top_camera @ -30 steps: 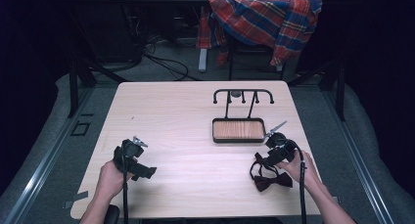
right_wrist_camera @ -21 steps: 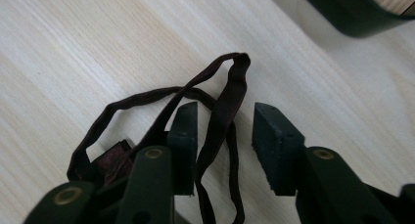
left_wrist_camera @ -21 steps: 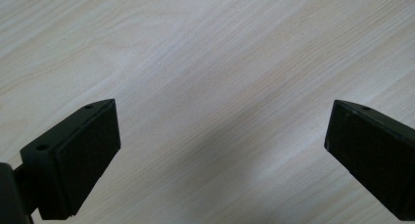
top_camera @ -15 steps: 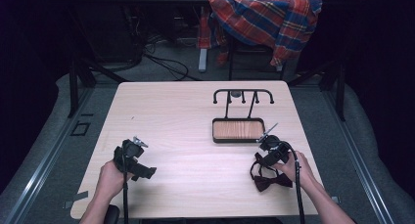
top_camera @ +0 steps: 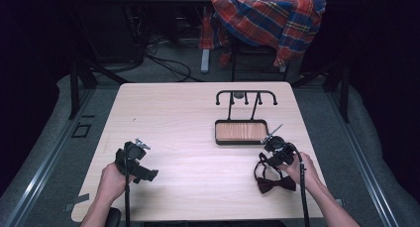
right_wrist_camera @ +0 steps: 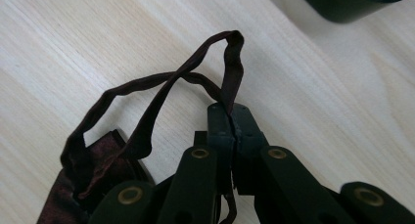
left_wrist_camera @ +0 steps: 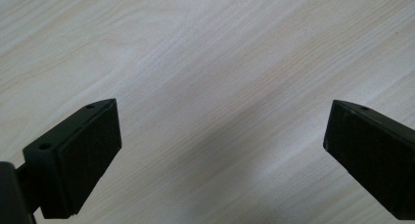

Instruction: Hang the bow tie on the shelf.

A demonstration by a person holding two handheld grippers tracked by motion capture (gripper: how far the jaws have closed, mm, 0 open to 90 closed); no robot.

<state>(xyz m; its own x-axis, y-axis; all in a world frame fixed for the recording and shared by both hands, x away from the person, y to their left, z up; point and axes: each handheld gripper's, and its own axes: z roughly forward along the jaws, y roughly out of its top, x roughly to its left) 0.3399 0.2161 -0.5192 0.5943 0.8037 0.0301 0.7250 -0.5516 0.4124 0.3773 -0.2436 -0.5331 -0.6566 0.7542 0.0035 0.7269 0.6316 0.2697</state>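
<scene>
A pale wooden worktop (top_camera: pixel 198 123) takes up the middle of the high view, set on a grey floor with dark frame legs around it. Beyond its far edge a red, blue and white plaid shirt (top_camera: pixel 270 19) hangs over a chair, and black cables (top_camera: pixel 168 63) lie on the floor beside it.

On the right half of the worktop stands a black wire rack (top_camera: pixel 246 95) with a curved top bar, joined to a shallow black tray (top_camera: pixel 241 132) with a wooden bottom. A corner of the tray (right_wrist_camera: pixel 352 1) appears at the top of the right gripper view.

The person's left hand (top_camera: pixel 111 182) holds the left gripper (top_camera: pixel 141 167) near the front left edge. In the left gripper view its fingers (left_wrist_camera: pixel 78 155) stand wide apart with nothing between them, only bare wood below.

The right hand (top_camera: pixel 302 170) holds the right gripper (top_camera: pixel 276 147) just in front of the tray's near right corner. In the right gripper view its fingers (right_wrist_camera: pixel 230 131) are pressed together on the thin strap of a dark maroon bow tie (right_wrist_camera: pixel 142 126), with the strap looping up and away from the tips. The bow tie (top_camera: pixel 276 183) itself lies on the worktop near the front right edge, just left of the right hand, with its strap running up to the gripper.
</scene>
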